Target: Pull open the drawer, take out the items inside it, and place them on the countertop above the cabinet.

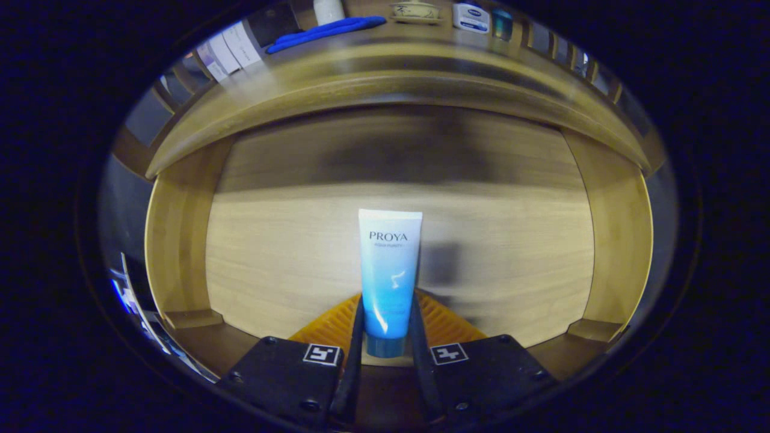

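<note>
The gripper had closed its two fingers on the lower end of a smooth blue-and-white tube, one pressing each side, cap end nearest the camera. The tube lay over the pale wooden floor of the open drawer. Beyond the drawer, the glossy wooden countertop carried a blue cloth, a white jar and paper cards.
</note>
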Demonstrator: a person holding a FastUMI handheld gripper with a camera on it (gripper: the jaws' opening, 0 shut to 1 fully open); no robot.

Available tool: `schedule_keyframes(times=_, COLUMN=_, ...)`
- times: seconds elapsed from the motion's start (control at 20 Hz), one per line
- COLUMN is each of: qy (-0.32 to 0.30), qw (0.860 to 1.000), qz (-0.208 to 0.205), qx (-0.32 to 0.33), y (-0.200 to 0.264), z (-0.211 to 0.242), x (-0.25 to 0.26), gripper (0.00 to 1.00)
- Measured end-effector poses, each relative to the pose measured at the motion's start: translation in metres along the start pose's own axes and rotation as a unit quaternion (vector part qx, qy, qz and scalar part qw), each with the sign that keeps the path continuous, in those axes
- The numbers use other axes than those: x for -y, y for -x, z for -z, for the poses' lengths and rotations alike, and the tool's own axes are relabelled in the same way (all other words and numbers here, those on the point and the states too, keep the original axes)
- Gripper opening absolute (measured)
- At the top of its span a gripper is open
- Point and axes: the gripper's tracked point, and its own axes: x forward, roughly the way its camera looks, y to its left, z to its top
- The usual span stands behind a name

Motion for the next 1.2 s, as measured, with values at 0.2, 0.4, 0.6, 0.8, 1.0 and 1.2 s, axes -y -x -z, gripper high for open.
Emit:
schedule_keyframes(times=0.2, qy=0.008, qw=1.0, qz=-0.007, qx=0.024, y=0.023, z=-0.009, x=-0.002, gripper=0.41)
schedule_keyframes(times=0.4, qy=0.015, qw=0.999, qz=-0.012, qx=0.043, y=0.048, z=-0.013, x=-0.001, gripper=0.41)
schedule_keyframes(times=0.6, qy=0.042, qw=0.996, qz=-0.018, qx=0.072, y=0.077, z=-0.015, x=-0.009, gripper=0.41)
schedule_keyframes(times=0.8, qy=0.063, qw=0.992, qz=-0.028, qx=0.102, y=0.106, z=-0.025, x=-0.022, gripper=0.41)
schedule_keyframes(times=1.0, qy=0.066, qw=0.989, qz=-0.028, qx=0.126, y=0.125, z=-0.046, x=-0.027, gripper=0.41)
schedule_keyframes(times=1.2, qy=0.056, qw=0.988, qz=-0.01, qx=0.144, y=0.134, z=-0.073, x=-0.023, gripper=0.41)
